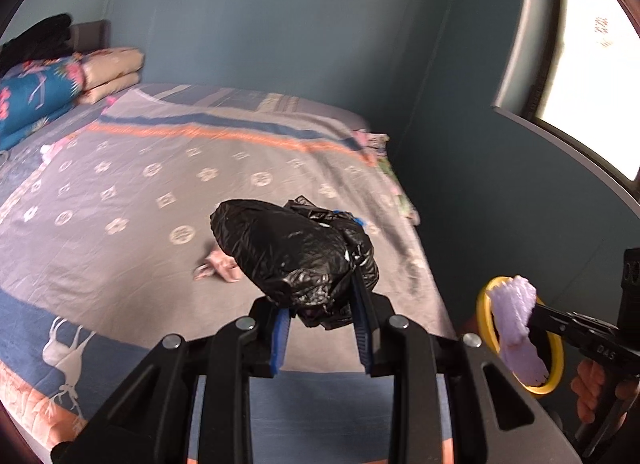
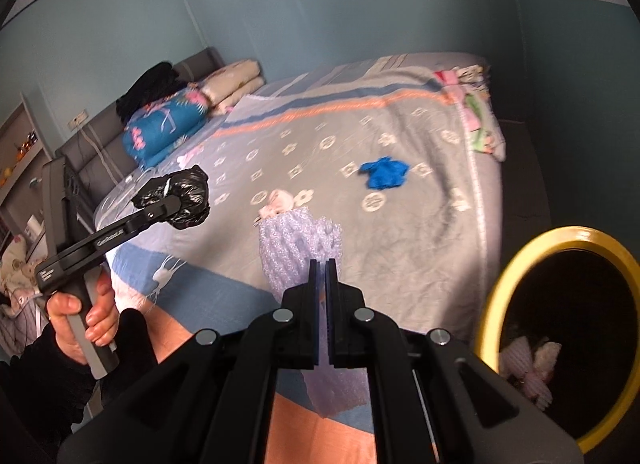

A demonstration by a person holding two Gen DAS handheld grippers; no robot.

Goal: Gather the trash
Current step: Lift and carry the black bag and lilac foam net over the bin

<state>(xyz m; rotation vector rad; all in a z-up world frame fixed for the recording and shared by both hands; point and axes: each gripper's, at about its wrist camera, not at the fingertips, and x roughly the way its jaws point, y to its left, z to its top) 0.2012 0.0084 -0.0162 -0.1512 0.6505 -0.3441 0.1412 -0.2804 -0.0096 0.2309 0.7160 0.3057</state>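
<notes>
Two handheld grippers work over a bed strewn with litter. Nearest the lens, the right gripper (image 2: 325,264) has its blue-padded fingers (image 2: 313,304) pressed nearly together on a piece of pale lilac foam netting (image 2: 298,248), which stands up past the fingertips and trails below them; from the left wrist view the same foam hangs in front of the yellow-rimmed trash bin (image 1: 486,318) at the bed's right side. That bin (image 2: 494,304) sits just to the right of the right gripper, its dark inside holding pale crumpled scraps (image 2: 528,364). The left gripper (image 1: 320,300) clamps a crumpled black plastic bag (image 1: 288,252) between its blue pads, the bag bulging up and forward past the fingertips; in the right wrist view it is held in the air above the left part of the bed, a bare hand (image 2: 80,316) on the handle. On the grey patterned bedspread (image 2: 400,224) beyond the foam lies a small pinkish-white scrap (image 2: 278,202), and farther right, well apart from it, a crumpled blue item (image 2: 384,173). At the far side, a blue floral quilt (image 2: 164,132) and cream folded bedding (image 2: 234,82) are stacked against the grey headboard (image 2: 200,60), with a dark garment (image 2: 150,86) on top, before a teal wall (image 2: 320,4).
</notes>
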